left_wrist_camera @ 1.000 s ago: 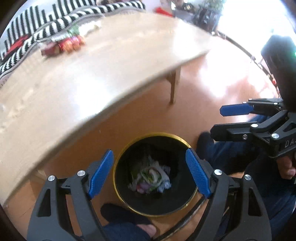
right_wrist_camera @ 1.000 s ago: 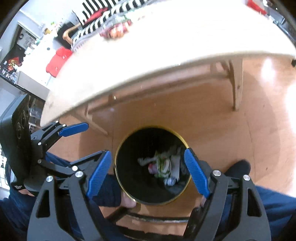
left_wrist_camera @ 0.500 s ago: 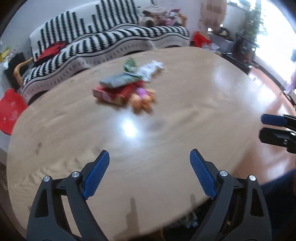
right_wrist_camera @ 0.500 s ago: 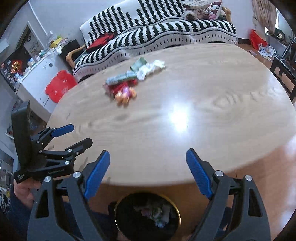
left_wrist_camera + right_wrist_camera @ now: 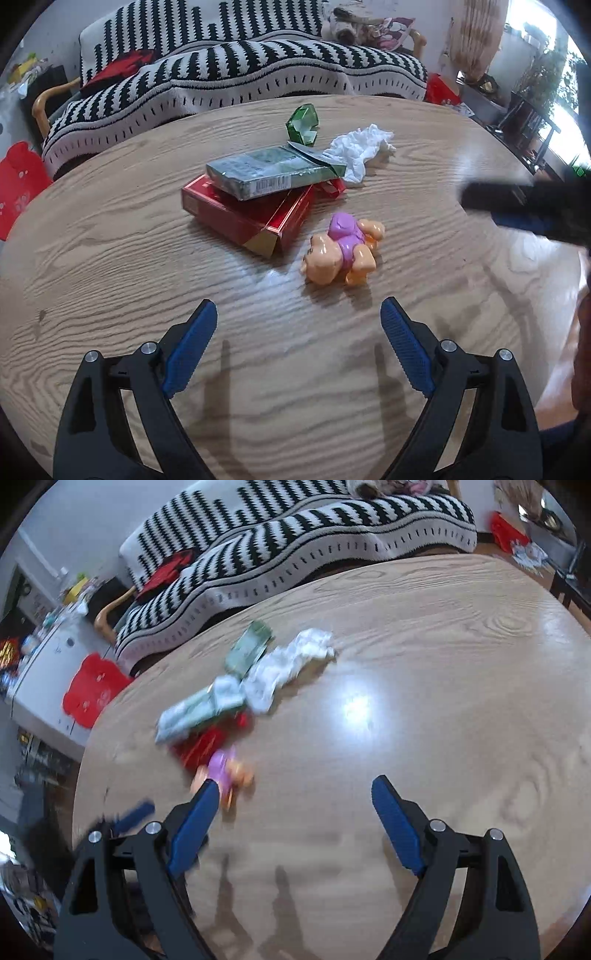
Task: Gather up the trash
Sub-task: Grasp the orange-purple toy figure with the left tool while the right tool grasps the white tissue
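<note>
**A:** Start with the biggest thing. What sits behind the wooden table [image 5: 110, 258]?

**B:** A sofa with a black-and-white striped cover [image 5: 240, 70] runs along the table's far edge. Off the table's left end there is a red panel [image 5: 18, 188], and a potted plant [image 5: 543, 74] stands past its right end by the bright window.

**A:** And the two claws over the table?

**B:** Both tilt downward toward the tabletop. The left gripper [image 5: 299, 325] hangs over the near part of the table with its blue pads spread wide and nothing between them. The right gripper [image 5: 295, 801] is the same: wide apart, empty, above bare wood, with its shadow falling on the table beneath. From the left camera the right one appears as a dark blur at the table's right edge.

**A:** Where is the trash?

**B:** In a cluster toward the table's middle and far side. A red carton [image 5: 251, 214] lies flat, with a green carton [image 5: 266, 173] stacked across its top. Beyond those sits a crumpled green wrapper [image 5: 303, 123], and beside it, to the right, a crumpled white tissue [image 5: 362, 149] touching the green carton's end.

**A:** Anything closer to the claws?

**B:** A small orange and purple toy figure [image 5: 343, 251], lying just nearer than the red carton, apart from both grippers.
</note>
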